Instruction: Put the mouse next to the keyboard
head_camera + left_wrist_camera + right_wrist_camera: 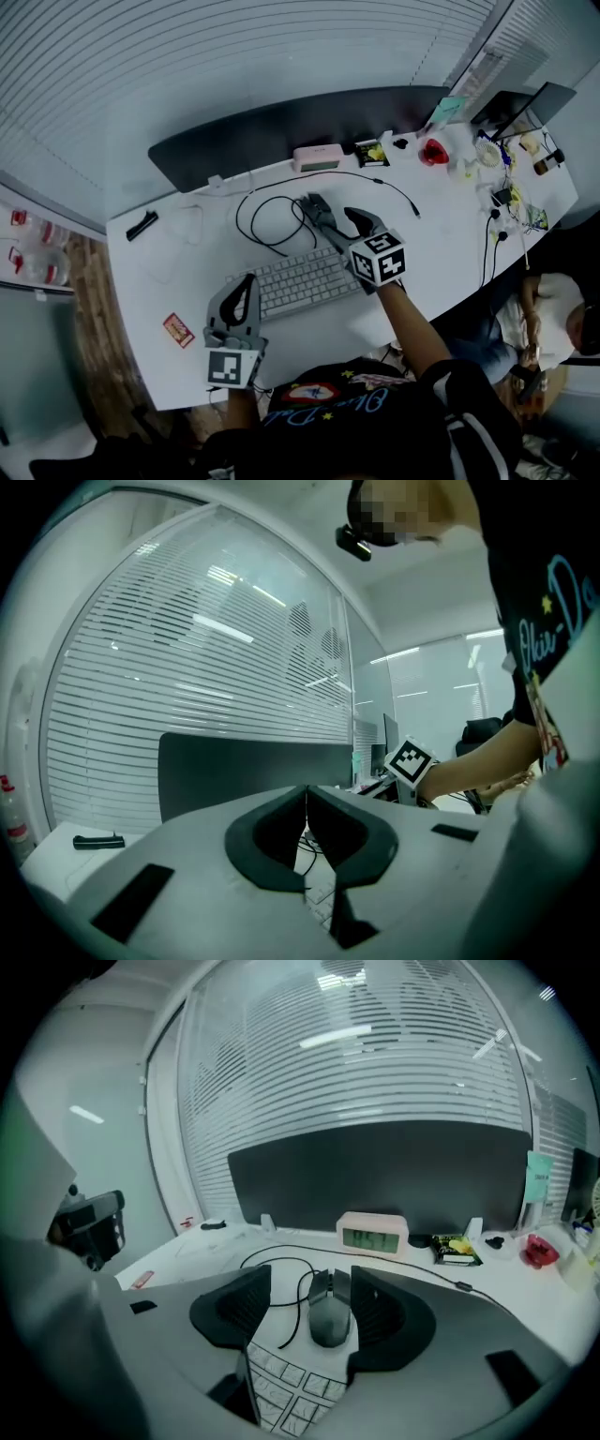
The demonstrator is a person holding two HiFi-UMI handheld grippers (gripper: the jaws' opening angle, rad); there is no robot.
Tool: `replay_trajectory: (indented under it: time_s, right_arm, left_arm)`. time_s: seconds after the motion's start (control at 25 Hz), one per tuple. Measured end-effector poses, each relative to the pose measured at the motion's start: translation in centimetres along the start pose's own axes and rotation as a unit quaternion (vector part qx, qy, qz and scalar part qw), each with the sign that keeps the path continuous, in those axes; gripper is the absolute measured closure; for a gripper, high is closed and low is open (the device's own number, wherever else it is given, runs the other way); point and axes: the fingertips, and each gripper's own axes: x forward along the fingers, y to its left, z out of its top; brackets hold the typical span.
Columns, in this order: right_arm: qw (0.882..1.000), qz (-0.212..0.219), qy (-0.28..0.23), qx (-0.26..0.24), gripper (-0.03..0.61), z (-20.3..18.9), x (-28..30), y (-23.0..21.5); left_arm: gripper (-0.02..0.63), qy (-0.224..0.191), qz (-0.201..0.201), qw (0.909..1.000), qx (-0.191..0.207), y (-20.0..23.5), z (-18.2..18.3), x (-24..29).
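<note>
The mouse [330,1312] is seen on the white desk [441,216], just behind the keyboard [291,1387], btw. the right gripper's [314,1302] jaws. Those jaws are held wide apart & the mouse is not squeezed. The left gripper's [307,794] jaws are pressed together w/ nothing inside.

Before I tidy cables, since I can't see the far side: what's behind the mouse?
Behind the mouse, a cable loops on the desk, then come a clock and the monitor. The right gripper's open jaws cover the desk on either side.
</note>
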Motion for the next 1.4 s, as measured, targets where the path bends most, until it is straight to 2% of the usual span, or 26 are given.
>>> replay_trajectory:
  time_s: [0.48,0.72,0.96,1.12,1.4]
  right_arm:
    - [0.994,-0.003,0.103,-0.026,0.308,-2.9,7.4,-1.0]
    - [0.990,-0.007,0.137,-0.023,0.302,-4.0,9.0,-1.6]
    - [0.983,-0.016,0.179,-0.040,0.290,-5.4,10.5,-2.3]
    - [0.980,-0.026,0.192,-0.038,0.290,-5.9,11.1,-2.8]
    - [0.982,-0.018,0.187,-0.009,0.291,-6.4,11.4,-3.0]
  left_arm:
    - [0.611,0.019,-0.013,0.9993,-0.030,2.3,-2.3,1.4]
    - [0.611,0.020,-0.022,0.9989,-0.036,2.6,-2.8,1.8]
    - [0.611,0.026,-0.023,0.9985,-0.043,2.9,-3.4,1.6]
    - [0.611,0.029,-0.020,0.9981,-0.050,3.4,-3.7,1.4]
    - [0.611,0.027,-0.017,0.9982,-0.051,4.2,-4.2,1.0]
